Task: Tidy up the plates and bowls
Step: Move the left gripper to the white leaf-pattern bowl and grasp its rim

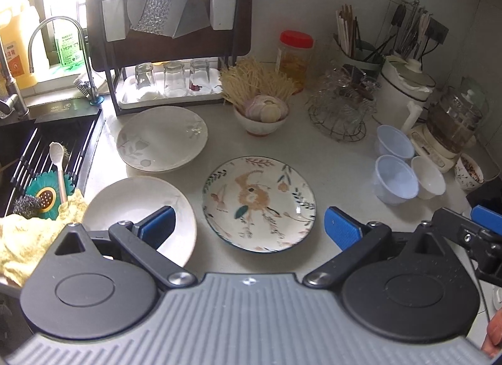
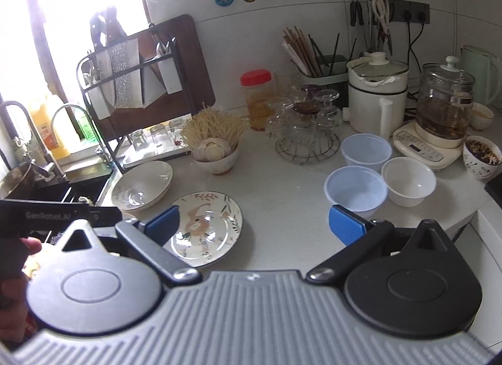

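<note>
A floral plate point(image 1: 259, 203) point(image 2: 207, 229) lies on the pale counter. Left of it sit a plain white plate point(image 1: 138, 208) near the sink and a leaf-patterned stack of plates point(image 1: 162, 138) point(image 2: 141, 185) farther back. To the right stand two translucent bluish bowls point(image 1: 396, 180) point(image 1: 394, 141) point(image 2: 356, 193) point(image 2: 366, 150) and a small white bowl point(image 1: 428, 177) point(image 2: 408, 181). My left gripper point(image 1: 251, 228) hangs open above the floral plate's near edge, holding nothing. My right gripper point(image 2: 255, 228) is open and empty between the floral plate and the bluish bowls.
A bowl of garlic and noodles point(image 1: 262, 114) sits behind the plates. A wire basket of glassware point(image 1: 340, 111), a red-lidded jar point(image 1: 296, 57), a white pot point(image 2: 376, 92) and a glass kettle point(image 2: 444, 104) crowd the back right. A dish rack point(image 1: 169, 42) and black sink point(image 1: 40, 158) lie left.
</note>
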`<state>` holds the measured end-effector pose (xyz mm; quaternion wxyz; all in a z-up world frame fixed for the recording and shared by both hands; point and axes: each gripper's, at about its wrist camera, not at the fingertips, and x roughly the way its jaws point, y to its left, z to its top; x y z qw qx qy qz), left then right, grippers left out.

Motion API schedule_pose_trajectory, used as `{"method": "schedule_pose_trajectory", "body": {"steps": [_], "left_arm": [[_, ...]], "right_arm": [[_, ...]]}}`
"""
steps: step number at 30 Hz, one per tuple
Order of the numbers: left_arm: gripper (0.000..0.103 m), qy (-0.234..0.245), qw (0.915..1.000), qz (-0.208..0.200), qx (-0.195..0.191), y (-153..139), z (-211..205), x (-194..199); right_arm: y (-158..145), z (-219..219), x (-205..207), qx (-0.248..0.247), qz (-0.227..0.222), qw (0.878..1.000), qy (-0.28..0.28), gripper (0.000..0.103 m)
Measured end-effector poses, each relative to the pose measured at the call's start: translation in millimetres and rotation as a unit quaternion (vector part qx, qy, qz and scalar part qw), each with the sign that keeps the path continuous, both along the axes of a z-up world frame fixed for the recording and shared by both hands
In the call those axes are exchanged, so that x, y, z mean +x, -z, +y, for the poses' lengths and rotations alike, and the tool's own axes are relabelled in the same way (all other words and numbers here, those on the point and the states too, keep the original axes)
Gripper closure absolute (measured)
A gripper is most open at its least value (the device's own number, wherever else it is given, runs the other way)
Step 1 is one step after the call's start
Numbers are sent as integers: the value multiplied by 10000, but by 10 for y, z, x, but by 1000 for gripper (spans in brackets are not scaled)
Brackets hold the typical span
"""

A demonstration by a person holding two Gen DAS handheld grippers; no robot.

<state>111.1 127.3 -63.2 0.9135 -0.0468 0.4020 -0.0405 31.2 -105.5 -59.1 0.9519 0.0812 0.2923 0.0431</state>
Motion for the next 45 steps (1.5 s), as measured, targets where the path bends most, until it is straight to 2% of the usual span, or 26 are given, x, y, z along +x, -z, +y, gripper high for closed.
{"method": "schedule_pose_trajectory", "body": {"steps": [6, 12, 19, 21, 25, 28, 30, 31, 34, 36, 39, 43, 45], "left_arm": [[1, 160, 9998, 45, 104, 165, 455, 301], [1, 209, 9995, 201, 115, 239, 920, 595], [1, 204, 9977, 634, 123, 559, 1504, 879], [1, 198, 9967, 786, -11, 702, 1681, 931], [2, 262, 9945, 995, -180, 956, 1911, 984], [2, 255, 9940, 991, -389, 1136, 2051, 972], [2, 285, 9940, 1010, -302, 1242, 2095, 970], [2, 289, 9939, 1031, -267, 1283, 2108, 971], [13, 186, 9937, 1069, -285, 1384, 2186, 997], [21, 159, 9927, 1146, -349, 1454, 2222, 1025], [31, 151, 9916, 1245, -317, 1538, 2235, 1078], [44, 244, 9892, 1390, -386, 1646, 2264, 1152], [50, 241, 9891, 1426, -284, 1693, 2266, 1188]], "right_arm": [[137, 440, 258, 39, 139, 9999, -2, 0], [151, 879, 427, 8, 220, 9998, -33, 0], [368, 1280, 689, 387, 788, 9961, -129, 0], [456, 1395, 746, 515, 991, 9936, -176, 5], [632, 1585, 807, 683, 1275, 9893, -209, 7], [824, 1714, 850, 767, 1528, 9846, -349, 16], [970, 1768, 872, 868, 1695, 9809, -407, 29], [1043, 1793, 881, 933, 1741, 9793, -435, 29], [1266, 1845, 915, 1070, 1932, 9743, -434, 36], [1391, 1881, 946, 1134, 2047, 9716, -347, 54], [1509, 1915, 981, 1161, 2080, 9710, -209, 66], [1555, 1947, 979, 1228, 1894, 9739, -253, 68], [1587, 1967, 995, 1228, 1873, 9743, -257, 68]]}}
